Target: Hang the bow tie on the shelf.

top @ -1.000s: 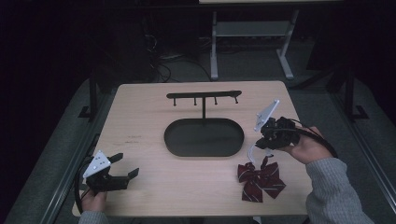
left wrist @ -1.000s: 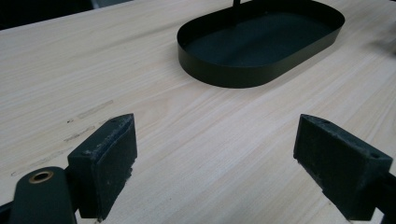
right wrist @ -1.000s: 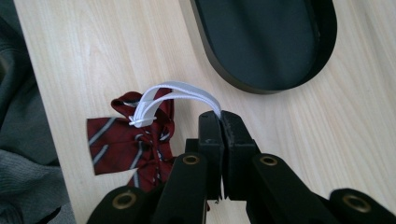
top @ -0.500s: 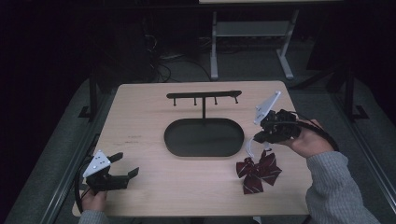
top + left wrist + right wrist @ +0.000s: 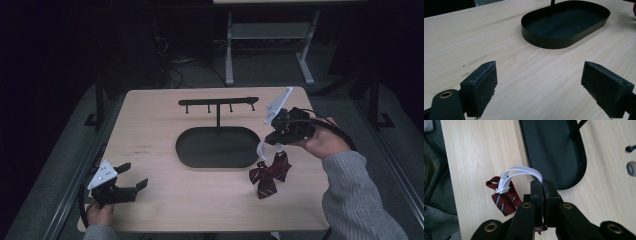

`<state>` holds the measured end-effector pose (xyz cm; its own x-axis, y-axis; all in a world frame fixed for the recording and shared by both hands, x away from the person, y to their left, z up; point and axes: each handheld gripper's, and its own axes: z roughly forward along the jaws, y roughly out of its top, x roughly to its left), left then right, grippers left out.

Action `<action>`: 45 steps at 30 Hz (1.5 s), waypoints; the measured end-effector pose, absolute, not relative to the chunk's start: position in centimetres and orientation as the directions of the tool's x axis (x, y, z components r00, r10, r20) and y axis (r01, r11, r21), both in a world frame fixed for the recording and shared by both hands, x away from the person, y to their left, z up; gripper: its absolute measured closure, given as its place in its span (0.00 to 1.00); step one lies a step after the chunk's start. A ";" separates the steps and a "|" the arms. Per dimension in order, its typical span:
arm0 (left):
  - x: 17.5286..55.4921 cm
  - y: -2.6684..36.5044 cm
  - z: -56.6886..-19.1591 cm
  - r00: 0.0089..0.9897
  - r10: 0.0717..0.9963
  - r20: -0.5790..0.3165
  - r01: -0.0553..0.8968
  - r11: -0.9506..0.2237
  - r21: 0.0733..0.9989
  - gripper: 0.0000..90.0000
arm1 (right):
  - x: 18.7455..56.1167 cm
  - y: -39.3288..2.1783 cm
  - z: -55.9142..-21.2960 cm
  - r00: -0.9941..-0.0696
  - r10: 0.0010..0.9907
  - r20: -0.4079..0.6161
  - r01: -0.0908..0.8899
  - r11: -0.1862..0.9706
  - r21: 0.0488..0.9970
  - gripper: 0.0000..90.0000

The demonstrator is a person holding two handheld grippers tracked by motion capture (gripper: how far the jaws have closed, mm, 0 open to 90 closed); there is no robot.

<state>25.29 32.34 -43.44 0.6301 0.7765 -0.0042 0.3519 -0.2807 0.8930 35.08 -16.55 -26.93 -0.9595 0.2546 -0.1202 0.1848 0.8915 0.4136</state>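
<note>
a: near us, lower left of the frame, our left gripper (image 5: 131,177) rests with fingers (image 5: 482,83) spread, nothing between them.

b: right of centre, our right gripper (image 5: 274,141) clamps the white strap (image 5: 520,172); the bow tie (image 5: 268,175) dangles onto the table (image 5: 150,130), beside the black tray (image 5: 217,146).

A black oval tray (image 5: 218,147) sits on the pale wood table (image 5: 150,125), near its middle. From the tray's far edge a thin post (image 5: 218,116) rises to a black crossbar (image 5: 218,102), which carries four small pegs hanging under it. Faint scuff marks (image 5: 141,148) lie on the tabletop just left of the tray. Beyond the tray, past the table's far edge, a light grey frame with a shelf (image 5: 270,31) stands on the dark floor, and a tangle of cables (image 5: 172,62) lies on the floor to the left of that frame.
</note>
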 end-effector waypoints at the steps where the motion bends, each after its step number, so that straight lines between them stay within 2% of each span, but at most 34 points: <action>1: 25.3 32.3 -43.4 0.630 0.776 -0.004 0.352 -0.281 0.893 0.15 | 35.1 -16.6 -26.9 -0.960 0.255 -0.120 0.185 0.892 0.414 0.97; 45: 25.4 32.6 -43.4 0.631 0.776 -0.011 0.353 -0.274 0.895 0.15 | 40.2 -11.9 -23.4 -0.977 0.190 -0.095 0.135 0.901 0.413 0.97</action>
<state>25.39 32.55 -43.40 0.6306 0.7760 -0.0110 0.3526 -0.2738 0.8948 40.15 -11.87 -23.40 -0.9771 0.1900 -0.0954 0.1348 0.9007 0.4129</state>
